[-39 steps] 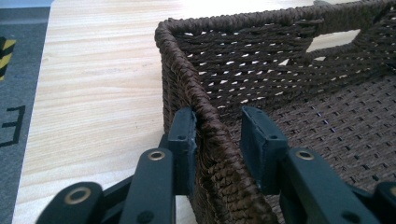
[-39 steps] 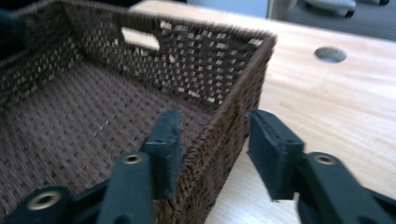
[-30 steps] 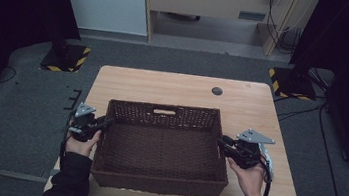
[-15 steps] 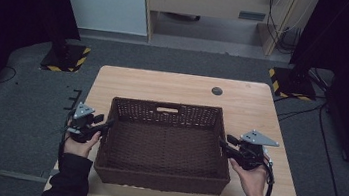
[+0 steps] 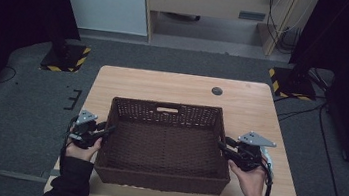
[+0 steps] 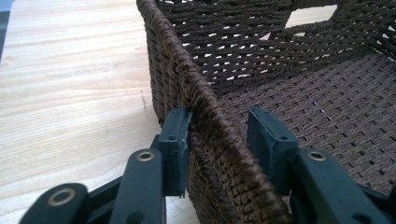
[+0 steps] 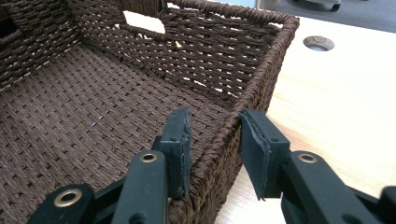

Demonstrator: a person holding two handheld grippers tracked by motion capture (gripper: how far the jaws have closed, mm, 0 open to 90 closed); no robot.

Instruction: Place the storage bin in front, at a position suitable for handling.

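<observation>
**Ann:** Surface (image 5: 261,113) first: pale wood, with a small round hole (image 5: 217,90) near its far edge and grey carpet (image 5: 20,109) all round it.

**Ben:** And sitting on it, towards the person's side, a big dark brown woven basket (image 5: 160,177), rectangular, nothing inside, with a slot handle (image 5: 167,109) cut into the far wall.

**Ann:** Its near wall sits just short of the near edge of the surface. Now the hands, one on each side of it.

**Ben:** Left gripper (image 5: 106,130) is at the basket's left wall, about halfway along. The left gripper view puts that rim between the two black jaws: the outer pad touches the weave, the inner one stands off with a gap showing.

**Ann:** So straddling the wall, jaws apart, not pinched tight.

**Ben:** Right. Across the basket, the right gripper (image 5: 222,145) is at the right wall, again roughly mid-length. In the right gripper view the rim runs up between the jaws, the inner pad close against the inside of the wall, the outer pad clear of it over bare wood.

**Ann:** Parted as well, then, with the rim between them and no firm clamp.

**Ben:** Smallest detail: a grey three-cornered plate (image 5: 257,139) on top of the right gripper, and a cable (image 5: 269,177) trailing back past the wrist.
</observation>
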